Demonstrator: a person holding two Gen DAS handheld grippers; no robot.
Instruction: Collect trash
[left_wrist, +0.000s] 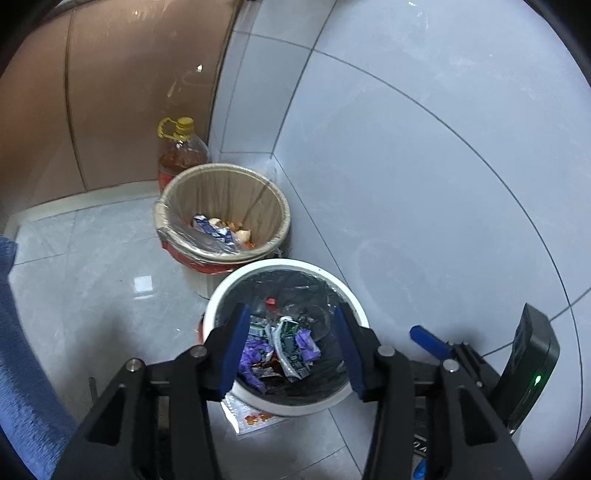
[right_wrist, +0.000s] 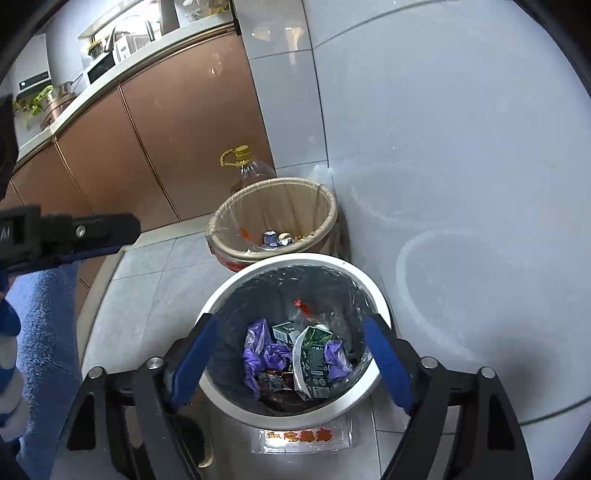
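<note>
A white-rimmed bin (left_wrist: 288, 263) (right_wrist: 295, 258) with a black liner stands on the floor against the tiled wall. Inside lie crumpled green cartons (left_wrist: 291, 343) (right_wrist: 314, 354), purple plastic gloves (left_wrist: 255, 354) (right_wrist: 273, 350) and red wrappers. My left gripper (left_wrist: 291, 308) hovers over the bin's mouth, open, with nothing between its blue pads. My right gripper (right_wrist: 290, 320) hangs over the same bin, open wider and also empty. A clear wrapper with red print (left_wrist: 251, 413) (right_wrist: 299, 439) lies flat on the floor at the bin's near side.
Behind it stands a second bin (left_wrist: 221, 173) (right_wrist: 273, 182) with a beige liner and food scraps. A yellow-capped oil bottle (left_wrist: 181, 147) (right_wrist: 247, 166) sits in the corner. Brown cabinets (left_wrist: 129, 92) (right_wrist: 166, 129) run along the left. Blue clothing (left_wrist: 22, 369) (right_wrist: 44, 332) fills the left edge.
</note>
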